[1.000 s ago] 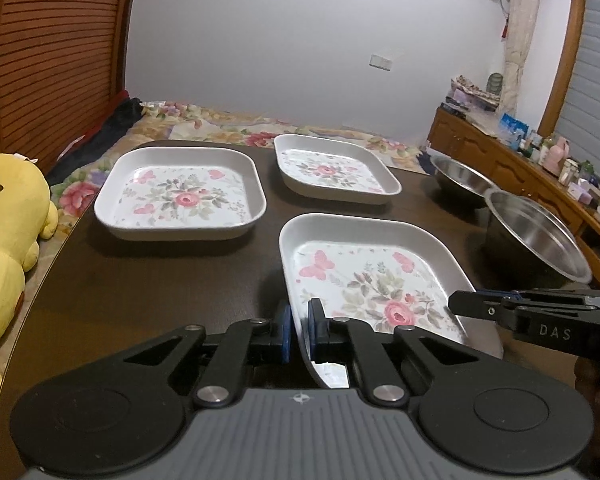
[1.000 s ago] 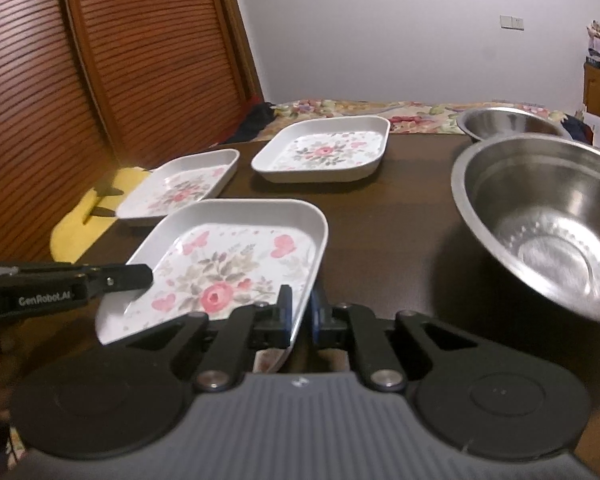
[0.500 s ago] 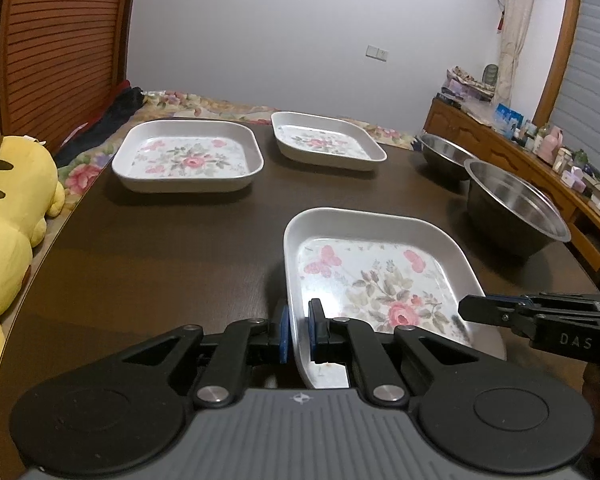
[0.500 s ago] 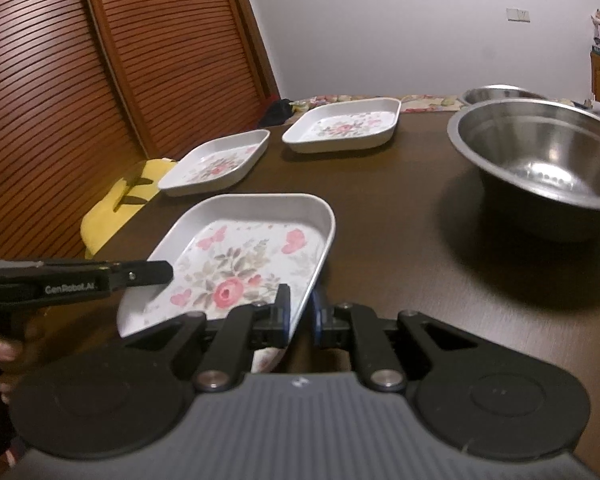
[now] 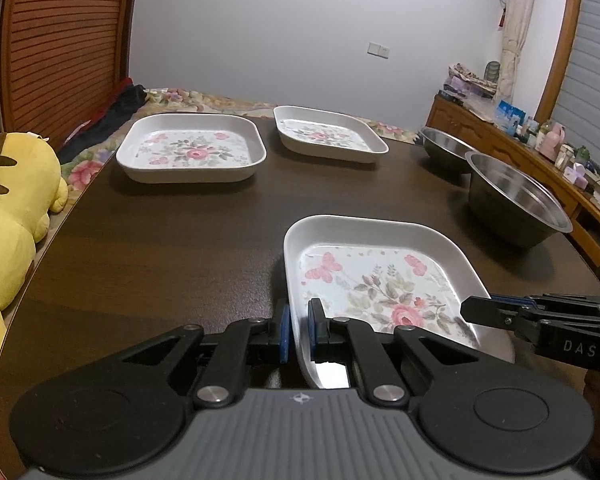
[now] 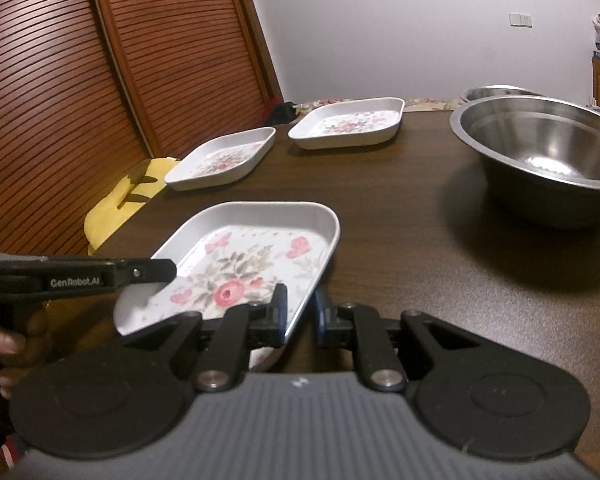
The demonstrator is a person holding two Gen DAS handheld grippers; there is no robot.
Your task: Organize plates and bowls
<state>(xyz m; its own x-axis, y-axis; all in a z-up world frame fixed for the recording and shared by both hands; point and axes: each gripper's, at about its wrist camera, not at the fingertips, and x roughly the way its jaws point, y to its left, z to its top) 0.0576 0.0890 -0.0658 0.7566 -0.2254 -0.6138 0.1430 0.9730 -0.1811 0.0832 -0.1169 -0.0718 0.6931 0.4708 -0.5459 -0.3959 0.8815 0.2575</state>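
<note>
While both grippers pinch opposite rims of the near white square floral plate [image 5: 380, 276], the left gripper [image 5: 298, 330] on its left wall and the right gripper [image 6: 300, 314] on its right, the carrying step is likely underway. Next it probably needs stacking onto a far floral plate [image 5: 192, 152], kept level, clear of the steel bowl [image 6: 548, 148].

Dark brown wooden table [image 5: 172, 256]. On it: two white floral plates, one at the far left [image 5: 192, 153] and one at the far middle [image 5: 328, 134]; a third floral plate [image 5: 376, 276] near the front edge; two steel bowls on the right, one larger and nearer [image 5: 516, 200], one farther [image 5: 446, 148].
</note>
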